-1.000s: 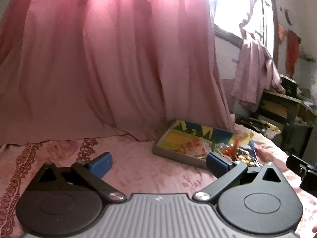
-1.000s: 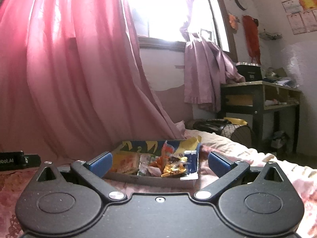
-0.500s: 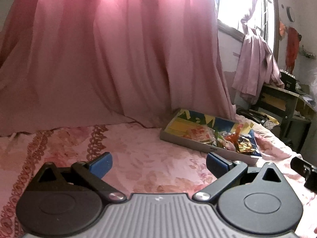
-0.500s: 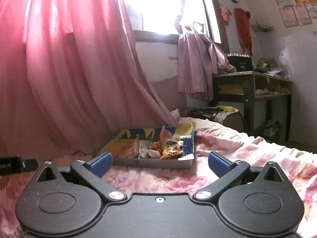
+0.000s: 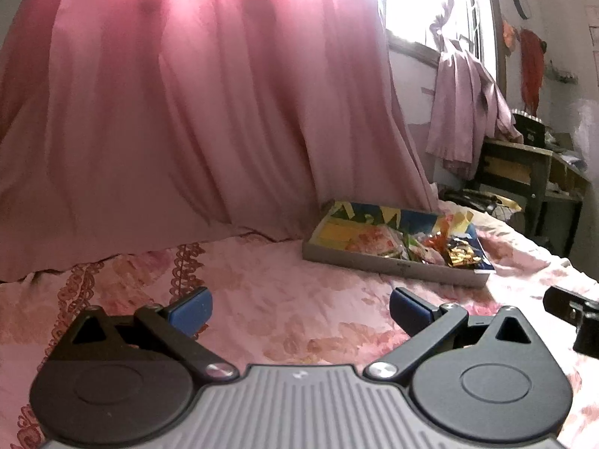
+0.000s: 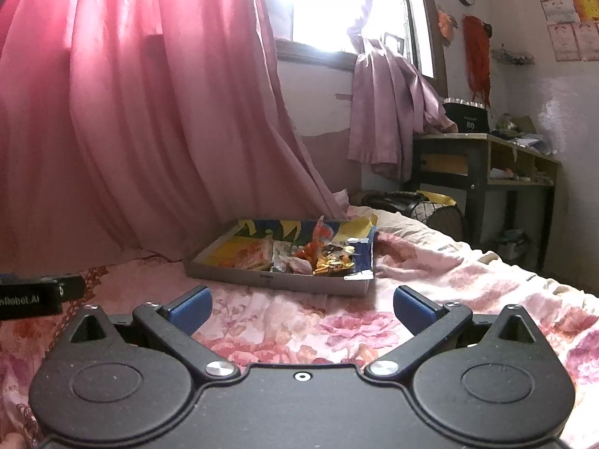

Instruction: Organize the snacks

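Observation:
A shallow cardboard tray (image 5: 378,265) (image 6: 262,280) with a colourful lining lies on the pink floral bedspread. Several snack packets (image 5: 434,249) (image 6: 318,254) are heaped in its right half, among them a pale pink-orange packet (image 5: 370,239) (image 6: 251,250) and gold wrappers (image 5: 462,256) (image 6: 335,260). My left gripper (image 5: 299,307) is open and empty, well short of the tray and to its left. Just as empty, my right gripper (image 6: 301,307) stands open a short way in front of the tray. Each view catches the edge of the other gripper's body.
A pink curtain (image 5: 206,112) (image 6: 131,131) hangs down to the bed behind the tray. To the right stand a dark wooden desk (image 6: 486,164) with clutter and a mesh basket (image 6: 430,209) beside the bed. Bare bedspread (image 5: 280,280) lies between grippers and tray.
Both grippers have drawn back from the tray and risen a little, so it looks smaller and farther off. Their jaws have stayed open and empty.

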The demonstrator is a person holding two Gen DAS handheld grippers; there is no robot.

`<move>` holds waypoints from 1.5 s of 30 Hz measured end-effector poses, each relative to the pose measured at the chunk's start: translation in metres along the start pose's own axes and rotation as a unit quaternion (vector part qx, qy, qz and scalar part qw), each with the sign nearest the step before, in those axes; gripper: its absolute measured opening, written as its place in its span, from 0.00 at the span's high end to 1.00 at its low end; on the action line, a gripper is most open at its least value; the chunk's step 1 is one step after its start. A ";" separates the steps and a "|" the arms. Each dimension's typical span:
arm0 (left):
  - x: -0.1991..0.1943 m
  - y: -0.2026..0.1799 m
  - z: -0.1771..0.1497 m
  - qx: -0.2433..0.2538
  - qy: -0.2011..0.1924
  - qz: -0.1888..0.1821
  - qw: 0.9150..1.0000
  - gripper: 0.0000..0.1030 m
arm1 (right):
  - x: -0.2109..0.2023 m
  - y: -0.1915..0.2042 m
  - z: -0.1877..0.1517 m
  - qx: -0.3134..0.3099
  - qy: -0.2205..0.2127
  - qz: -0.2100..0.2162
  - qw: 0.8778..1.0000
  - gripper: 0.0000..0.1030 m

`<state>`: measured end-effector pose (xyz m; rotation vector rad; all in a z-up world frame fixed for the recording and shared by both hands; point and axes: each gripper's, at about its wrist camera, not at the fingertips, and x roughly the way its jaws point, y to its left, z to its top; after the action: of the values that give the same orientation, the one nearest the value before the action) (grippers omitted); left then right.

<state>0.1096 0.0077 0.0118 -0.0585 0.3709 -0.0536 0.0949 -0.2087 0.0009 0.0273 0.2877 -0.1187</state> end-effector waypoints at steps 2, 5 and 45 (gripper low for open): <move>0.001 -0.001 0.000 0.003 0.001 -0.003 1.000 0.00 | 0.003 -0.002 -0.001 0.008 0.006 -0.002 1.000 0.01; 0.003 -0.002 -0.001 0.007 0.004 -0.002 1.000 0.00 | 0.009 -0.005 -0.002 0.015 0.021 -0.005 1.000 0.01; 0.016 0.005 -0.009 -0.008 0.024 -0.013 1.000 0.00 | 0.027 -0.006 -0.008 0.018 0.056 0.005 0.998 0.01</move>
<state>0.1210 0.0116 -0.0026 -0.0783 0.4195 -0.0775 0.1173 -0.2175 -0.0139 0.0721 0.3970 -0.1129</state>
